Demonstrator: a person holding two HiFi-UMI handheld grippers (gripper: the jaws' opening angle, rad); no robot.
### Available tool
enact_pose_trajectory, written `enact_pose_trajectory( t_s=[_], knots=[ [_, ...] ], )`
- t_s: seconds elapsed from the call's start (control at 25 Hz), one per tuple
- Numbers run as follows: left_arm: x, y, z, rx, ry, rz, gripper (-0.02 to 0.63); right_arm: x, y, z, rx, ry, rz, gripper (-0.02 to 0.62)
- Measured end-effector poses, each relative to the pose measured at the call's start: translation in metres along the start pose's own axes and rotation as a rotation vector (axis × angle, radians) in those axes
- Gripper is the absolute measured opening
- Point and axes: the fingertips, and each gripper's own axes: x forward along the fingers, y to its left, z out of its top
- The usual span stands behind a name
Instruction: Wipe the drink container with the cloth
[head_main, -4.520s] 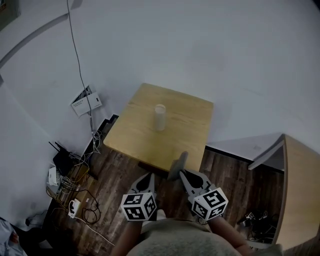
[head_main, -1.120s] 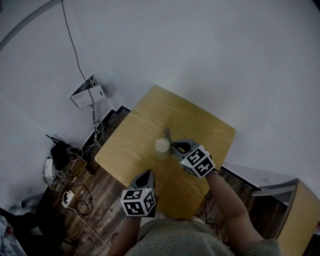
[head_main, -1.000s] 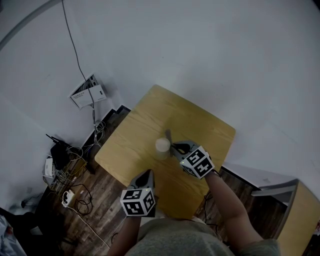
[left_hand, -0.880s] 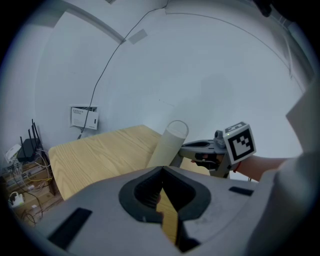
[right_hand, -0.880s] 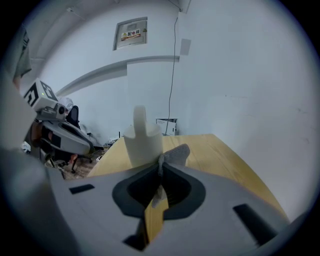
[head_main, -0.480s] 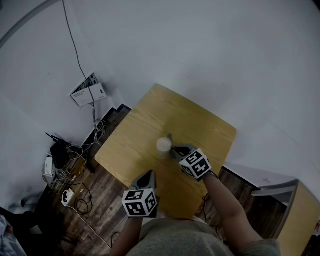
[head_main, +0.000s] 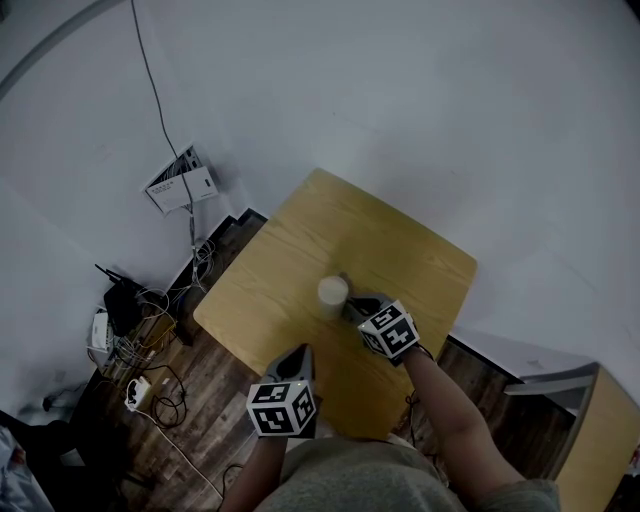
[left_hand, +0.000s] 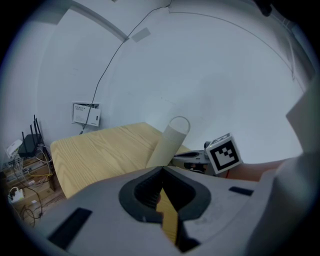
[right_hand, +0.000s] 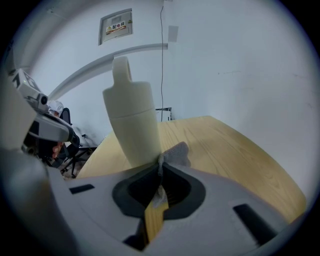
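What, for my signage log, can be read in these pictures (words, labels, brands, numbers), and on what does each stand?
"配电箱", as it seems to read: header of the white wall panel, beside a yellow warning triangle.
Smaller print on that panel: too small to read in any view.
Drink container and cloth: no print visible.
Marker cube: black-and-white squares only, no letters.

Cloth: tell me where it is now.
In the right gripper view, the cloth is pinched in the right gripper, its free end beside the drink container on the table.
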Motion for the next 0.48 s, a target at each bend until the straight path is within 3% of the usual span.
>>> enact_pose_trajectory(
  t_s=[0.2,0.48],
  knots=[
    [-0.003,0.001,0.0,0.005,-0.003,0.0,0.002,-0.004,0.001,-0.001,0.008,-0.009,-0.014,0.008],
    [-0.006,0.001,0.002,0.006,-0.011,-0.001,0.002,-0.044,0.0,0.02,0.041,-0.153,-0.089,0.008]
  ],
)
